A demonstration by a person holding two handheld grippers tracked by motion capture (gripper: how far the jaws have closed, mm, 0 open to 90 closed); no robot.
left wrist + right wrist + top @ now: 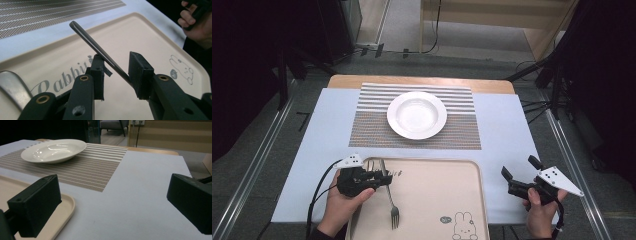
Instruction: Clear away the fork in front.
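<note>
A metal fork lies on the beige tray, tines toward the person. My left gripper reaches in from the tray's left edge across the fork's handle. In the left gripper view the handle runs slantwise through my left gripper. The jaws stand wider than the handle and the pads do not press it. My right gripper is held over the white cloth right of the tray. Its jaws are wide apart around my right gripper, with nothing between them.
A white plate sits on a striped placemat beyond the tray. The tray has a rabbit drawing at its near right. Its corner lies close to the left of the right gripper. A grey metal piece shows at lower left.
</note>
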